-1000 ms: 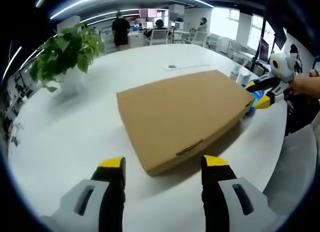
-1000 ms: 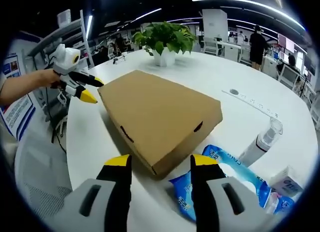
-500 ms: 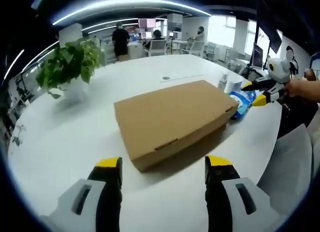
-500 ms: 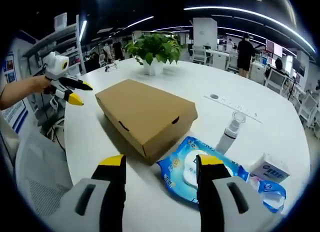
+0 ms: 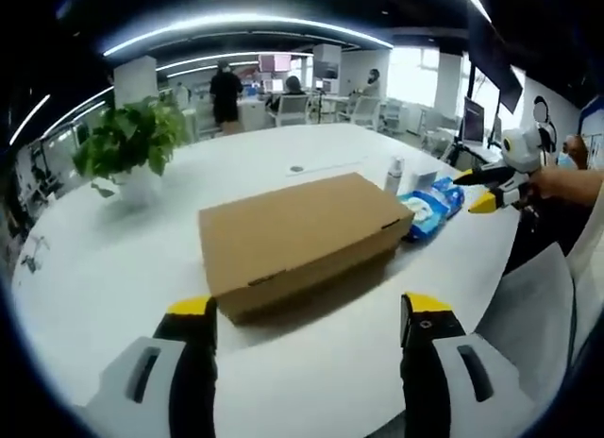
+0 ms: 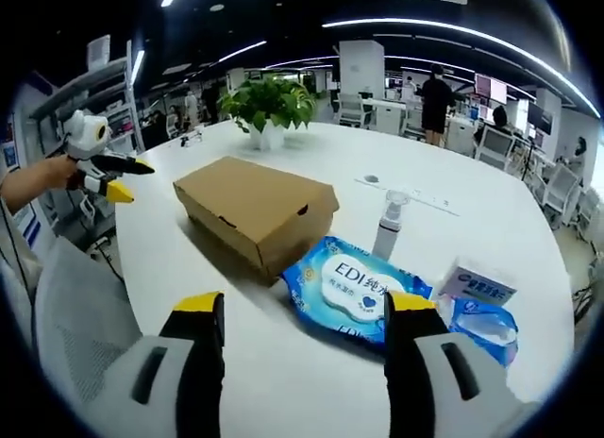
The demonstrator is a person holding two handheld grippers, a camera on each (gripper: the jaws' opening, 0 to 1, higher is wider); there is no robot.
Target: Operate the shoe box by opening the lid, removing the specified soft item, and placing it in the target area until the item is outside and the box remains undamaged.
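Change: both grippers have been drawn back from the shoe box; it is seen smaller than a second ago.
Meaning: the lid is shut, opening not yet begun.
Left gripper: jaws apart, empty, well short of the box.
Right gripper: jaws apart, empty, above the wipes pack.
Box position: flat on the white table, wipes pack touching one end.
Open room: bare table along the long sides; spray bottle and tissue packs crowd one end; table edge near both grippers.

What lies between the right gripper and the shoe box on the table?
In the right gripper view, the blue wipes pack lies between the right gripper and the closed shoe box, its far edge close against the box.
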